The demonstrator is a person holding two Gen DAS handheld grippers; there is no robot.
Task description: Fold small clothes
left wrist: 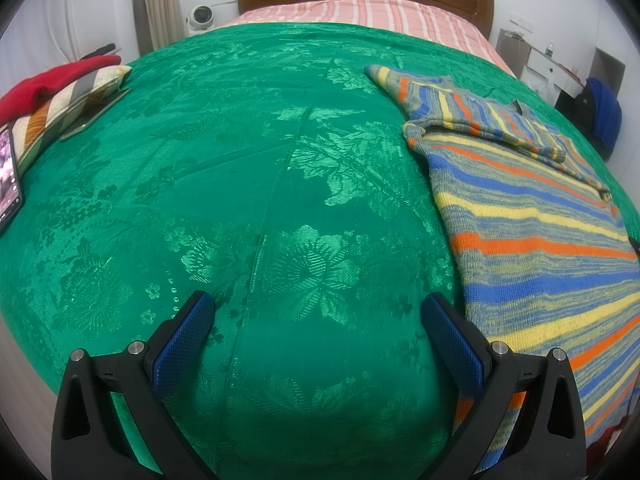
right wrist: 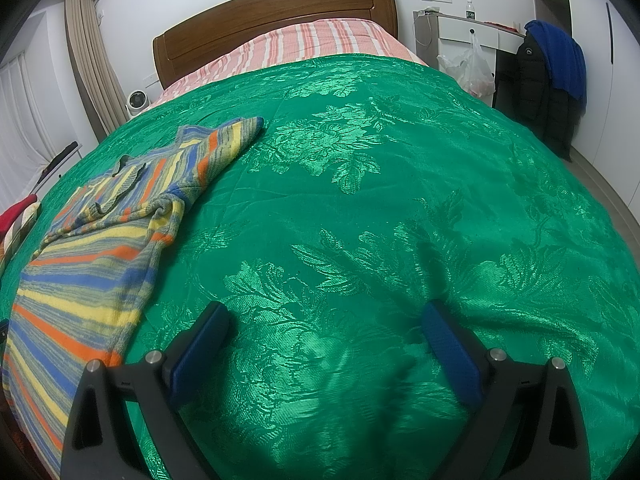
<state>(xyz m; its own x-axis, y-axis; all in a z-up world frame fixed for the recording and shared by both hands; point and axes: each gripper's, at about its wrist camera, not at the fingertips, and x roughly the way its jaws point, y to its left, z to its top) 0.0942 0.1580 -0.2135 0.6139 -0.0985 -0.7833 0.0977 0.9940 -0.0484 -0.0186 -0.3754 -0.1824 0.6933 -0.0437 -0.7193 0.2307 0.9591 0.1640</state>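
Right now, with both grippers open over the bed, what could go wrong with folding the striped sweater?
The striped sweater lies on a glossy green bedspread, so a pinch may catch that cloth too. One sleeve sticks out past the body, inviting an uneven fold. The sweater's near hem runs out of both views, so it may slip off the edge.

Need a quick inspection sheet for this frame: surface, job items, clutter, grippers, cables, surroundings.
Surface: green bedspread with floral pattern, covering most of the bed; pink striped sheet exposed near the headboard.
Job's things: striped sweater lying flat, one sleeve folded across its chest, the other stretched out.
Clutter: red garment on a striped cushion; phone with lit screen at the bed edge.
Grippers: left gripper open, empty, beside the sweater; right gripper open, empty, over bare bedspread.
Cables: nothing seen.
Surroundings: wooden headboard, small fan, plastic bag, dark jacket.
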